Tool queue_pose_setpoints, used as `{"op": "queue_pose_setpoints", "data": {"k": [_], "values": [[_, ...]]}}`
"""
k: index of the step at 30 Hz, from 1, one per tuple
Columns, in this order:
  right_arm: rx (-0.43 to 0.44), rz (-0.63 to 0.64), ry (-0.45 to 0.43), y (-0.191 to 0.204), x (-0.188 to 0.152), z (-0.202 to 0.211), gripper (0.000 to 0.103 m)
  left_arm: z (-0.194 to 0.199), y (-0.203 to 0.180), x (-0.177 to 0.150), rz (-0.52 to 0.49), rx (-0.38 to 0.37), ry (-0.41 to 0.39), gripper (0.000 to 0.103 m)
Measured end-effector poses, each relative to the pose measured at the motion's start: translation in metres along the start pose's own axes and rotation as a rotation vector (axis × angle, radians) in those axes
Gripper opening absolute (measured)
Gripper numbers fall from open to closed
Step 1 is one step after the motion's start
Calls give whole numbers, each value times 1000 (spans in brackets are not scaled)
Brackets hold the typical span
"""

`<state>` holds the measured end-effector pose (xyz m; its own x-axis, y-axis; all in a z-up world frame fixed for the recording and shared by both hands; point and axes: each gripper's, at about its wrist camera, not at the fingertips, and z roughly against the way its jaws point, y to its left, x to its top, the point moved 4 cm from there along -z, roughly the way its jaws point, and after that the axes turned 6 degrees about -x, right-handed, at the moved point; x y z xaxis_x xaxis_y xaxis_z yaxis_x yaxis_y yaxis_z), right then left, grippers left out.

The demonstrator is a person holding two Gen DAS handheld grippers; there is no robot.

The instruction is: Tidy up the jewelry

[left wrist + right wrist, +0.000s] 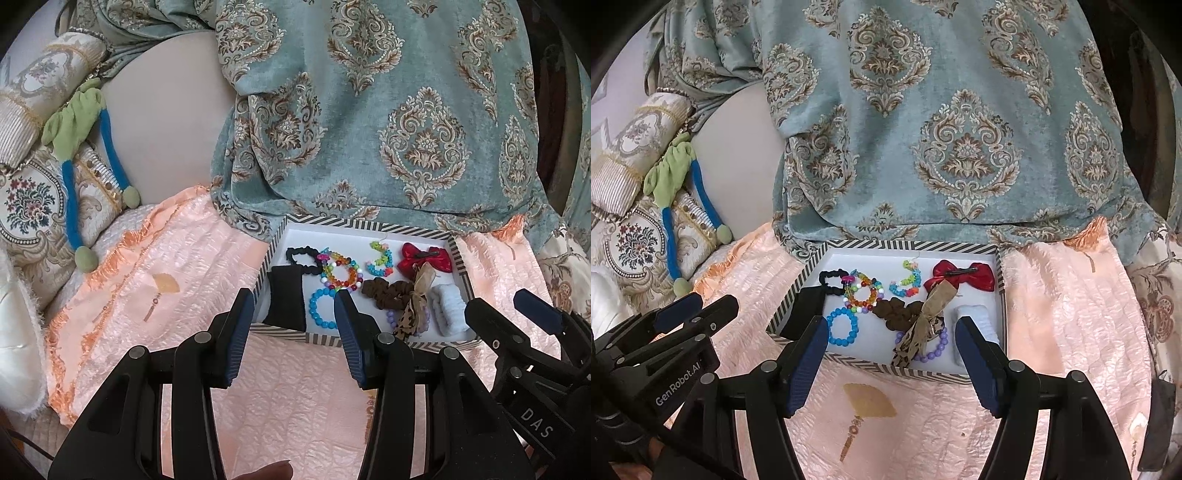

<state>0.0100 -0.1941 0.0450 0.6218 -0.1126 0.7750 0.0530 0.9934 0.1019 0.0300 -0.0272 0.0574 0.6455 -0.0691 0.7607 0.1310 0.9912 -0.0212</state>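
Observation:
A striped-rim tray (354, 223) (886, 244) lies on a pink quilt and holds the jewelry. In it are a blue bead bracelet (313, 308) (843, 311), a rainbow bead bracelet (325, 274) (849, 295), a red bow clip (424, 258) (960, 277), a brown scrunchie (384, 293) (897, 314), a leopard ribbon (415, 306) (919, 332), a pale blue scrunchie (447, 308) (975, 317) and a black cloth piece (286, 314). My left gripper (293, 295) hovers open over the tray's near left. My right gripper (892, 326) hovers open over its near edge. Neither holds anything.
A teal patterned curtain (369, 110) hangs right behind the tray. Embroidered cushions (33, 206) and a green and blue cloth toy (74, 122) lie at the left. The pink quilt (1071, 314) spreads around the tray, with a gold fan motif (868, 404) near me.

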Motion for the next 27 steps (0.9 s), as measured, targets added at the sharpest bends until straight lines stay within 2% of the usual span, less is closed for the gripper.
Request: {"op": "queue_pose_setpoints", "data": {"k": [27], "values": [[21, 6, 28, 2, -5, -9, 69, -4, 4, -3, -4, 14, 12, 45]]}}
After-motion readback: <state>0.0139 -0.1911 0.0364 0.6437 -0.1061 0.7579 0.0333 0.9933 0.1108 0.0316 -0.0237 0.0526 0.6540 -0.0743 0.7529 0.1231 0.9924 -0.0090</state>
